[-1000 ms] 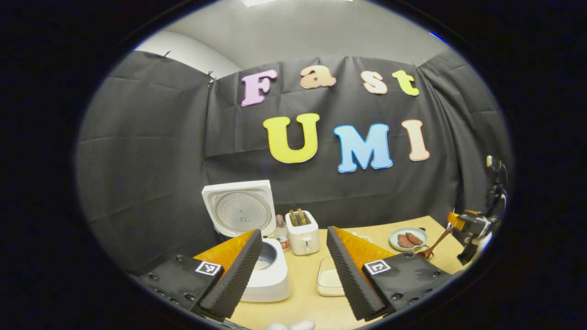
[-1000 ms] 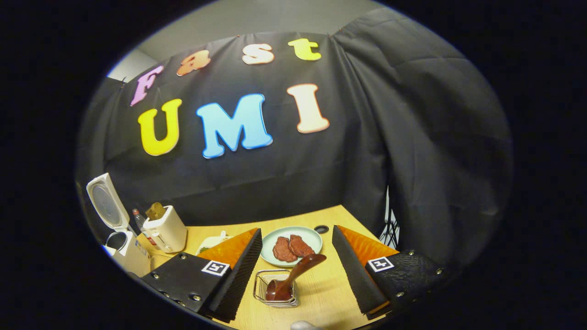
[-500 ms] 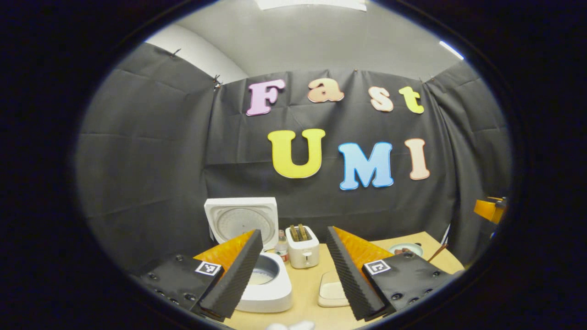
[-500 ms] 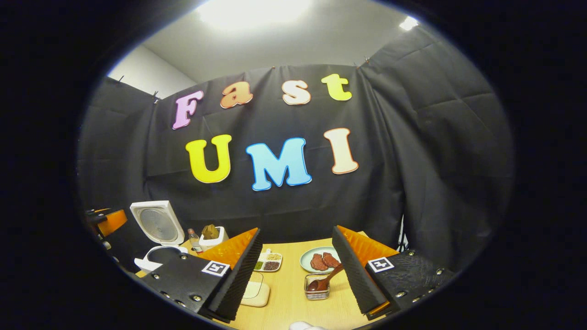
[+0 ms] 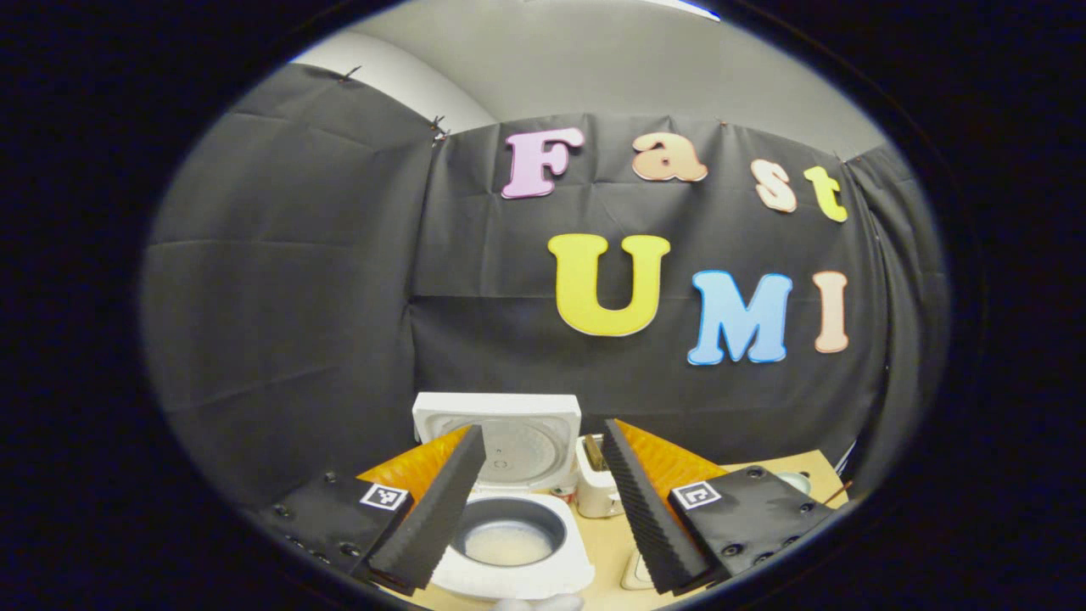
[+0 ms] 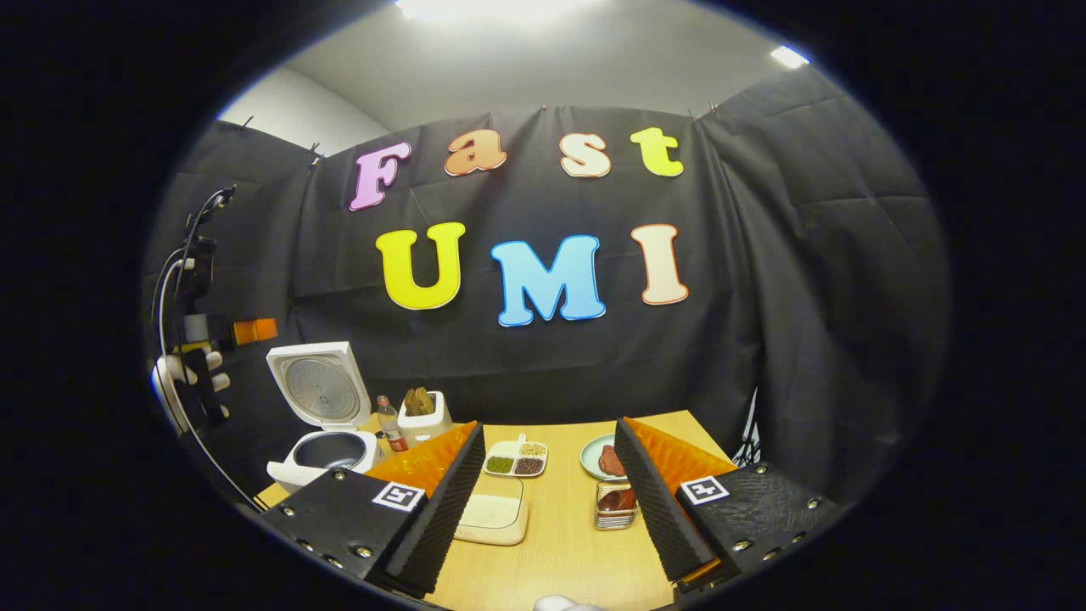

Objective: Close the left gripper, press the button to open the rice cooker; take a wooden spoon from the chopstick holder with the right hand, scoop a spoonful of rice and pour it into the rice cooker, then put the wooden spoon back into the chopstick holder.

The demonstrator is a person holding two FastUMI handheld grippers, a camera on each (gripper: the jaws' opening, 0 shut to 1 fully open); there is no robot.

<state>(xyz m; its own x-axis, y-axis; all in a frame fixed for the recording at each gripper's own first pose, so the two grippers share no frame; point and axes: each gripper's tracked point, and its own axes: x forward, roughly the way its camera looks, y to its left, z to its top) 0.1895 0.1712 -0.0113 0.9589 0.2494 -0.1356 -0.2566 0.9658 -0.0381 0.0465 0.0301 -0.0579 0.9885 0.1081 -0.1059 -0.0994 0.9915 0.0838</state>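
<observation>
Left gripper [image 5: 539, 501]: fingers spread wide, holding nothing, raised above the tabletop [image 5: 607, 535]; seen in the left gripper view at 6 o'clock. In the right gripper view it hangs in the air at 9 o'clock, gripped by a gloved hand [image 6: 182, 373], up and to the left of the cooker.
Right gripper [image 6: 547, 501]: fingers wide apart, empty, held above the tabletop [image 6: 560, 552] at 6 o'clock in the right gripper view.
Rice cooker [image 5: 509, 543]: lid standing open and upright; in the left gripper view it sits between the left fingers at 6 o'clock, pale contents visible low in the dark inner pot. In the right gripper view [image 6: 327, 445] it stands at the table's far left, about 8 o'clock.
Wooden spoon [image 6: 618, 499]: resting in the chopstick holder [image 6: 615, 509], a small wire basket just beside the right-hand finger; its handle is partly hidden behind that finger.
Rice container [image 6: 492, 513]: shallow cream box, near the middle of the tabletop, beside the left-hand finger.
Toaster [image 6: 424, 416]: just right of the cooker, a small bottle [image 6: 392, 424] between them.
Divided dish [image 6: 516, 458]: behind the rice container, with green, dark and pale grains.
Plate [image 6: 598, 458]: behind the chopstick holder, carrying reddish-brown pieces, partly hidden.
</observation>
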